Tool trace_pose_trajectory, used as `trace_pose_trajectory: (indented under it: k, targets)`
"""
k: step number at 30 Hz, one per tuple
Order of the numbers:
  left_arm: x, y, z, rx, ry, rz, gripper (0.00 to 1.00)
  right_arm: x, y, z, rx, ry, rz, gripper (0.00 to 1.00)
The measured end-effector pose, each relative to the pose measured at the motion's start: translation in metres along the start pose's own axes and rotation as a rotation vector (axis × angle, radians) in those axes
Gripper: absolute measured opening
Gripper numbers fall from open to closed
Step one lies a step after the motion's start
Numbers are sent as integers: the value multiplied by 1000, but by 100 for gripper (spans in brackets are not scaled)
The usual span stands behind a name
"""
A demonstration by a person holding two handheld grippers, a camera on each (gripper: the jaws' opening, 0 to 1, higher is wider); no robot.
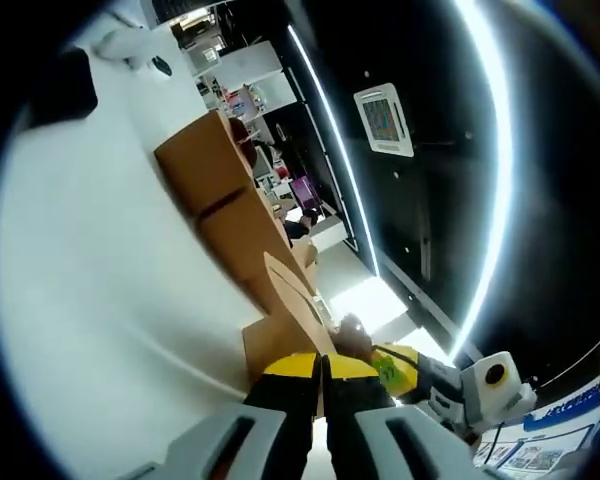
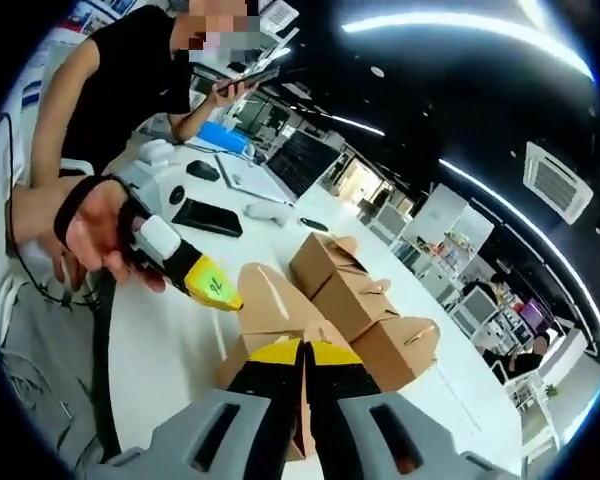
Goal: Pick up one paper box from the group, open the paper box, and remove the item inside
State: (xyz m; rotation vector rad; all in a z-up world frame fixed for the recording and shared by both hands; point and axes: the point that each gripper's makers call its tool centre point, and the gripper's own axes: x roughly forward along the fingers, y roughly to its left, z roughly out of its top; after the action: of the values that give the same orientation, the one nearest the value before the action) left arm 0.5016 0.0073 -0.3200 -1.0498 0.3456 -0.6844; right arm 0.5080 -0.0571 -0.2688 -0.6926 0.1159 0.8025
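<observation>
A brown paper box (image 2: 270, 305) with its flap raised sits just ahead of my right gripper (image 2: 302, 352), whose yellow-tipped jaws are shut on a thin edge of its cardboard. From the left, a hand (image 2: 95, 230) brings in my left gripper (image 2: 223, 294), its tip against the flap. In the left gripper view the same box (image 1: 280, 335) stands behind my left gripper (image 1: 322, 365), shut on its edge. The right gripper (image 1: 405, 368) enters there from the right. Three more paper boxes (image 2: 355, 290) lie in a row beyond it, also visible as a row of boxes (image 1: 230, 200).
The boxes rest on a white table (image 2: 170, 340). At its far end lie a black phone (image 2: 208, 216), a mouse (image 2: 202, 170) and a laptop (image 2: 295, 160). A person (image 2: 130, 70) stands there holding a phone. Desks and shelves fill the office behind.
</observation>
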Motion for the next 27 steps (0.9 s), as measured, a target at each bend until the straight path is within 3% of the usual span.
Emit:
trace_pose_trajectory:
  k: [6,27]
  targets:
    - [1,0,1,0,-1,1,4,-9,-14,5,120,-58,-9,3]
    - [1,0,-1,-1,1,-1,4,-24,-28,7,217,-122,-31,3]
